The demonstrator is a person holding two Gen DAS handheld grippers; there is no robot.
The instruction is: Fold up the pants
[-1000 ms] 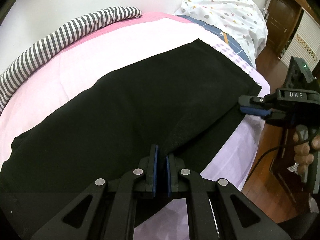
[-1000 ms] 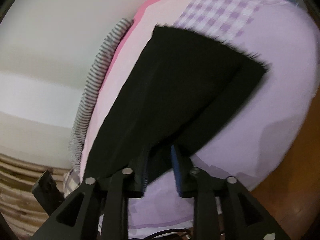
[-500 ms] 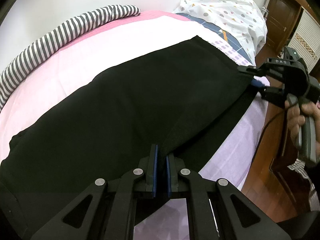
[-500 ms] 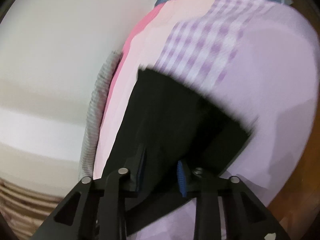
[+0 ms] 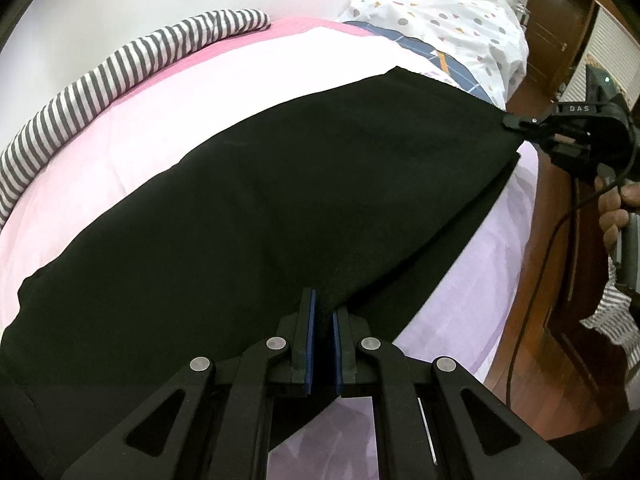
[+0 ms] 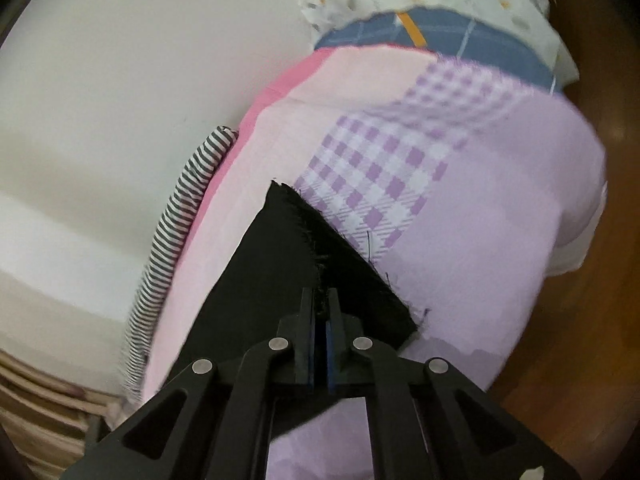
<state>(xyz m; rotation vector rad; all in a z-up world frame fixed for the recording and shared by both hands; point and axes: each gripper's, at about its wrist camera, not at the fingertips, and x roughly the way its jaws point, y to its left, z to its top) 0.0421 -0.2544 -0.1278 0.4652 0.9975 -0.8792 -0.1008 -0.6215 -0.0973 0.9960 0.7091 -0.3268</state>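
Left wrist view takes in the whole pants [image 5: 280, 208], a broad black matte sheet lying across the pink bed [image 5: 192, 92] from the near left to the far right edge. Its own left gripper [image 5: 323, 320] has blue pads drawn close together, pinching a raised fold of the black cloth at the near edge. At far right the right gripper [image 5: 516, 124] (lettered DAS) bites the hem corner, with the hand [image 5: 616, 216] on its handle and a cable hanging down over the wood floor [image 5: 560, 320]. A grey-and-white striped bolster [image 5: 120, 76] curves along the wall, and a dotted white quilt [image 5: 448, 12] is heaped at the far end.

Right wrist view shows what the other cannot: the hem itself, frayed with loose threads, tapering to a point on the pants [image 6: 272, 272], and the right gripper [image 6: 320, 312] shut tight on that ragged edge. It also shows the lilac gingham patch [image 6: 380, 168] of the sheet beside the hem, and a blue plaid cloth [image 6: 460, 48] under the quilt.

Against half a second back, the right gripper's pads have gone from apart to clamped on the hem; the left gripper's pinch is unchanged.
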